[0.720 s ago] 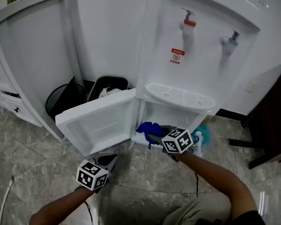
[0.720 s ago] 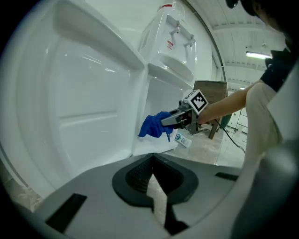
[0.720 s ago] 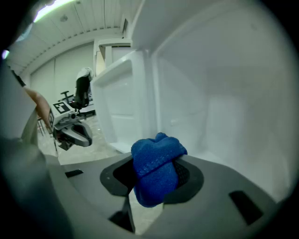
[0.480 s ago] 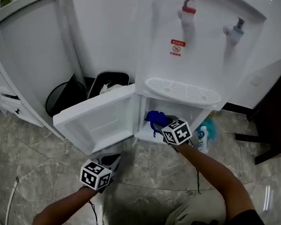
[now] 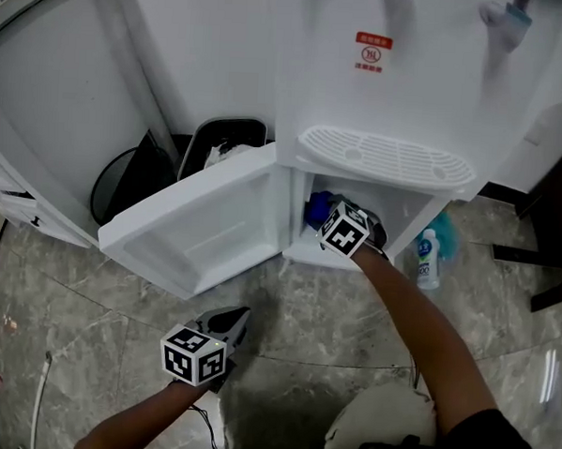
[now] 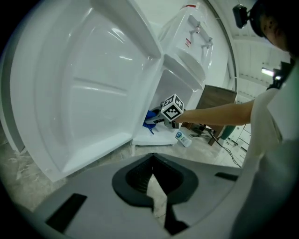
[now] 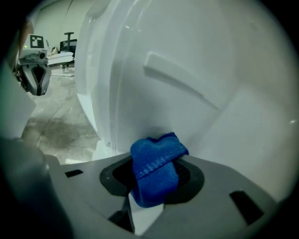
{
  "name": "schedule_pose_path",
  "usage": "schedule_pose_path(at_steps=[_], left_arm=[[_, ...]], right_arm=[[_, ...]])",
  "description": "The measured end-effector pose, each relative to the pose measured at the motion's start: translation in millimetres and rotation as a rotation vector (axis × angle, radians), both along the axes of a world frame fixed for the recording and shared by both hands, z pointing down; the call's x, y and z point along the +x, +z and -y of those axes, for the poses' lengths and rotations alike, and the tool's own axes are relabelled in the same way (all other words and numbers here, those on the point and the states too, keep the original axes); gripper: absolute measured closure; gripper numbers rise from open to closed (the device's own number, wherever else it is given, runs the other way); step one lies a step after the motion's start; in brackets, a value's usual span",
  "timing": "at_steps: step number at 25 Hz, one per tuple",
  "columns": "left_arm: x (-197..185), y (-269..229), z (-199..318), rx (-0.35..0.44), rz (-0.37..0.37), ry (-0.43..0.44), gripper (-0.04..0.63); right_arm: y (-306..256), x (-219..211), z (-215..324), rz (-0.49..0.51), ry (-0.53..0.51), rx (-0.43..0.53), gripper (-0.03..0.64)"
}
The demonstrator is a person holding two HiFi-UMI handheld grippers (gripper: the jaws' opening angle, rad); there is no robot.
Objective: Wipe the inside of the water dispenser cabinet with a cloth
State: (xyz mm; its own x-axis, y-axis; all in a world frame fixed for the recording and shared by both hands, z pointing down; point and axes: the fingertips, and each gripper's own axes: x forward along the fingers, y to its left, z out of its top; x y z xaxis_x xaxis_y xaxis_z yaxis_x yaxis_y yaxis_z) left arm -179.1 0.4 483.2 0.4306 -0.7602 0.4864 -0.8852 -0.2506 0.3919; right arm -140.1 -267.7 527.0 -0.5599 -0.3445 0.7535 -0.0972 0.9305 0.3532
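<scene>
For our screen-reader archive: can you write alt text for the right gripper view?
A folded blue cloth is clamped in the right tongs, held close to the white inner wall of the water dispenser cabinet. At far left, the left tongs hang over grey stone floor.

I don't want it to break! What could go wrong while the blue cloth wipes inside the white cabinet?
1. The right gripper pinches only a bunched fold of the blue cloth; rubbing might pull it out.
2. The arm passes close to the bottle on the floor and could knock it.
3. Nothing holds the open door, so it might swing in.
</scene>
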Motion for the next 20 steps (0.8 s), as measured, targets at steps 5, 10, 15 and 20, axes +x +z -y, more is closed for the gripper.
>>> schedule_pose_path(at_steps=[5, 10, 15, 20], left_arm=[[-3, 3, -4, -0.004, 0.005, -0.001, 0.588], [2, 2, -6, 0.011, 0.038, 0.018, 0.588], [-4, 12, -12, -0.015, 0.045, 0.014, 0.588], [-14, 18, -9, -0.032, 0.013, -0.036, 0.588]], right_arm=[[8, -9, 25, 0.001, 0.061, 0.056, 0.489], [8, -11, 61, 0.024, 0.137, 0.044, 0.489], [5, -10, 60, 0.078, 0.154, 0.032, 0.491], [6, -10, 42, 0.094, 0.155, 0.026, 0.491]])
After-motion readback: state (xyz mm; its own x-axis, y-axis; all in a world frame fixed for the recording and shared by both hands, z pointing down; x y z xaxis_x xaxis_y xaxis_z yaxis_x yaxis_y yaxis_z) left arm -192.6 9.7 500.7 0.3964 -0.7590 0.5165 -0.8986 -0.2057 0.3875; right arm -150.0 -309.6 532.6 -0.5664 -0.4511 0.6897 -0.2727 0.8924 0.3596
